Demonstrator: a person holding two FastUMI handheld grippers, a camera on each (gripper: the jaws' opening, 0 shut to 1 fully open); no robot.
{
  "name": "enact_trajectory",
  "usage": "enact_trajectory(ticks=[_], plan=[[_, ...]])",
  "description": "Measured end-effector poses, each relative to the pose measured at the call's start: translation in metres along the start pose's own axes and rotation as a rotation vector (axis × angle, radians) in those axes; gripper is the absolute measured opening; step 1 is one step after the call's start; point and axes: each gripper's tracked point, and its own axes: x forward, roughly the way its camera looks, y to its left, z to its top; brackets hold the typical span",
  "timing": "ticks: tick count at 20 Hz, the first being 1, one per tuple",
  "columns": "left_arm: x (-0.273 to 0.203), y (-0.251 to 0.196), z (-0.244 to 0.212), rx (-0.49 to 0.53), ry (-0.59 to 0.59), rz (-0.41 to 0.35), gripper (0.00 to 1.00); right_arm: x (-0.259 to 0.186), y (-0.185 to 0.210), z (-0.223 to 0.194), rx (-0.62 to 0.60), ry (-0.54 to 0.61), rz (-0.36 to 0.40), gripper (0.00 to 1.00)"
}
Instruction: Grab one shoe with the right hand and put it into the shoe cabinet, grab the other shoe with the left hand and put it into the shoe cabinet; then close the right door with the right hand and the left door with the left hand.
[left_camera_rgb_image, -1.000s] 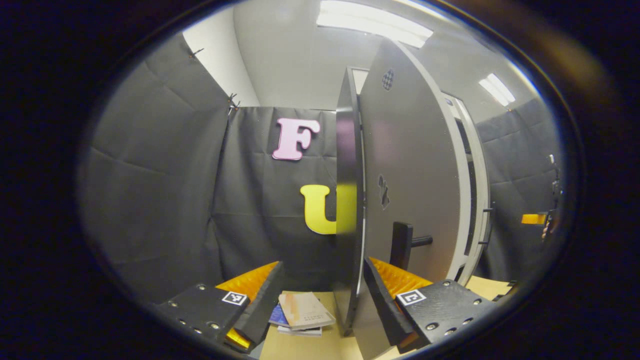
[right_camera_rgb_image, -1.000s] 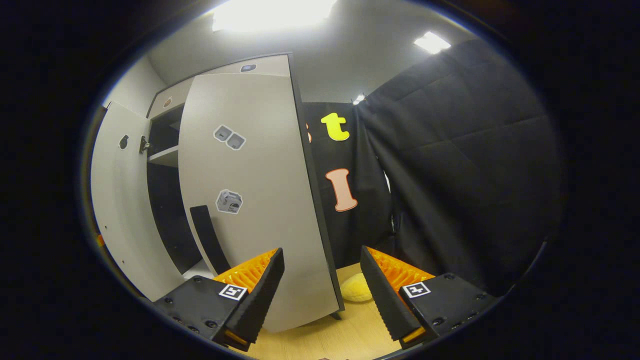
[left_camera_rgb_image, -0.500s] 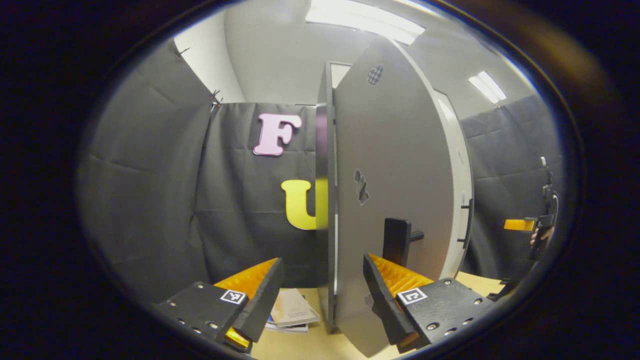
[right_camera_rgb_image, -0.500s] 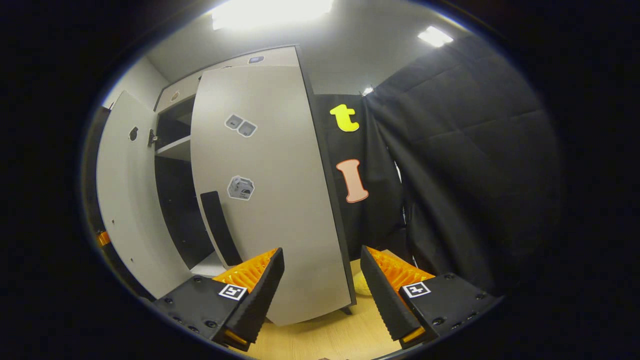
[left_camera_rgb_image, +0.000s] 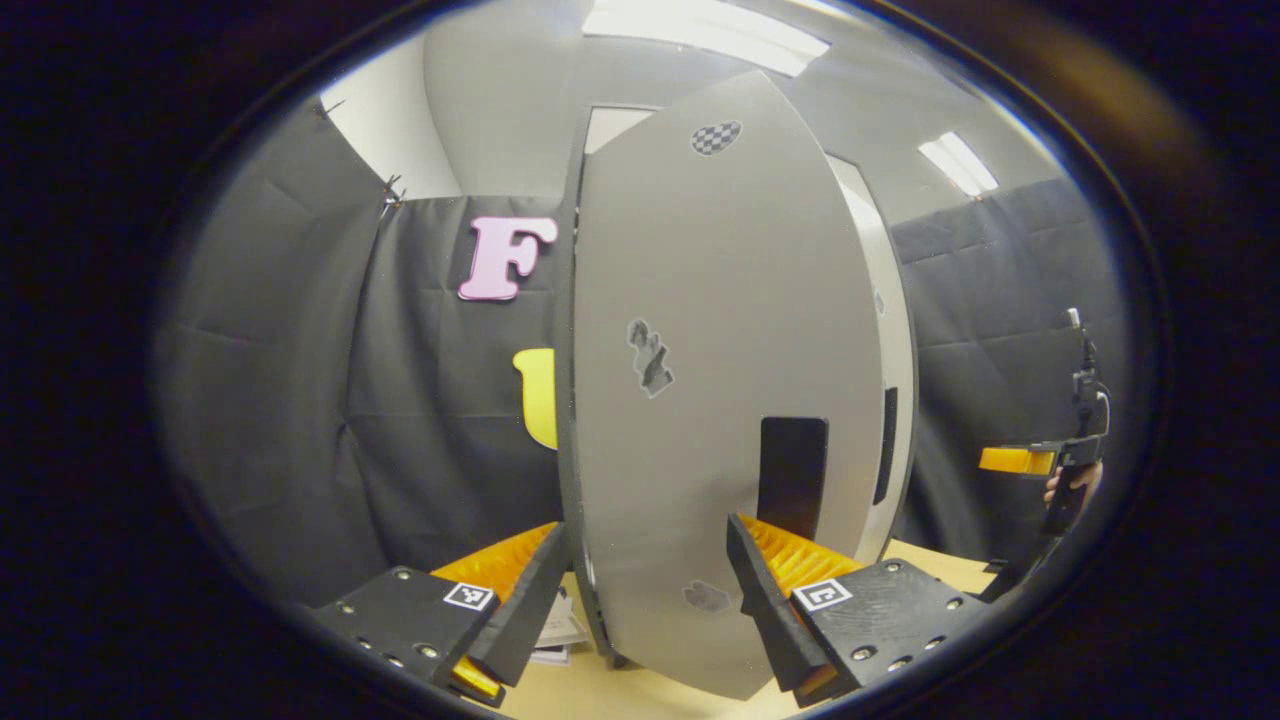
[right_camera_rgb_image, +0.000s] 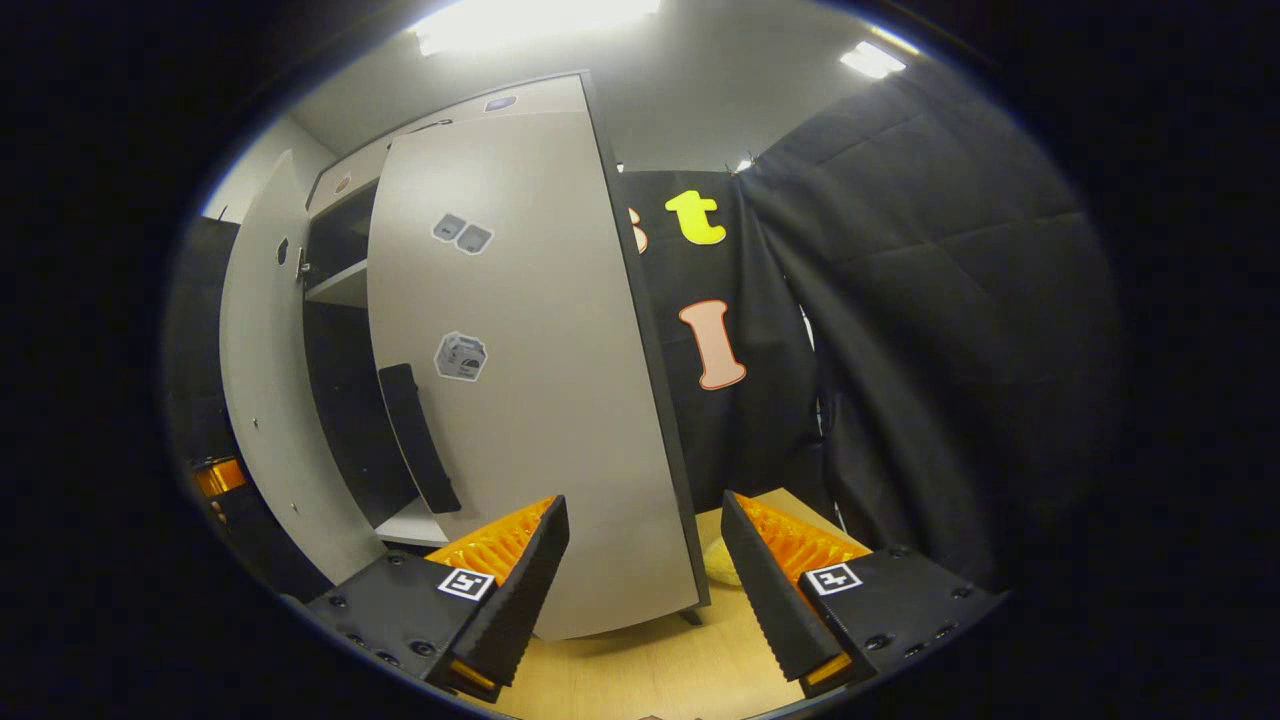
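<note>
In the left gripper view, the left gripper (left_camera_rgb_image: 645, 590) sits at the bottom of the frame with its fingers spread wide and nothing between them. Right in front of it, filling the middle of the frame, stands the left door (left_camera_rgb_image: 720, 400) of the cabinet (left_camera_rgb_image: 610, 125). The door is grey and has a black handle (left_camera_rgb_image: 792, 475) at the lower right, just above the right finger (left_camera_rgb_image: 765, 610). I cannot tell if that finger touches the door. Small stickers (left_camera_rgb_image: 650, 355) dot the door face. Past the door's right edge I see a thin strip of the right door (left_camera_rgb_image: 880, 330). At the bottom left, between the left finger and the door, some books (left_camera_rgb_image: 560, 635) lie on the tan surface (left_camera_rgb_image: 650, 695). At the far right of the frame, a hand (left_camera_rgb_image: 1075, 485) holds the right gripper (left_camera_rgb_image: 1010, 460), well apart from the doors.

In the right gripper view, the right gripper (right_camera_rgb_image: 645, 590) is at the bottom of the frame, its fingers also spread wide and holding nothing. The right door (right_camera_rgb_image: 530, 350) fills the middle left of the frame, nearly shut, with its black handle (right_camera_rgb_image: 418, 435) at the lower left. To the left of it the left door (right_camera_rgb_image: 270, 380) stands partly open, and between the two doors I see the dark inside of the cabinet (right_camera_rgb_image: 350, 185) and a shelf (right_camera_rgb_image: 340, 285). The shoes are hidden from me. A soft yellow thing (right_camera_rgb_image: 722, 570) lies on the surface (right_camera_rgb_image: 650, 670) at the bottom middle, just behind the right door's lower corner. At the far left edge, a bit of orange from the left gripper (right_camera_rgb_image: 220, 477) peeks out.
</note>
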Motion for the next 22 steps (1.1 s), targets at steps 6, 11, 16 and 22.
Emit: enact_trajectory(ticks=[6, 11, 16, 22], plan=[[-0.005, -0.013, -0.010, -0.152, 0.010, 0.122, 0.95, 0.024, -0.014, 0.017, -0.083, -0.022, 0.021, 0.97], [-0.048, -0.010, -0.019, -0.194, -0.003, 0.276, 0.95, 0.043, -0.021, -0.002, -0.152, 0.021, 0.071, 0.99], [-0.073, -0.023, -0.003, -0.286, -0.083, 0.335, 0.92, 0.055, -0.017, -0.020, -0.112, 0.098, 0.174, 0.98], [-0.078, -0.017, 0.014, -0.186, -0.096, 0.374, 0.95, 0.052, 0.014, -0.003, -0.073, 0.076, 0.248, 0.98]])
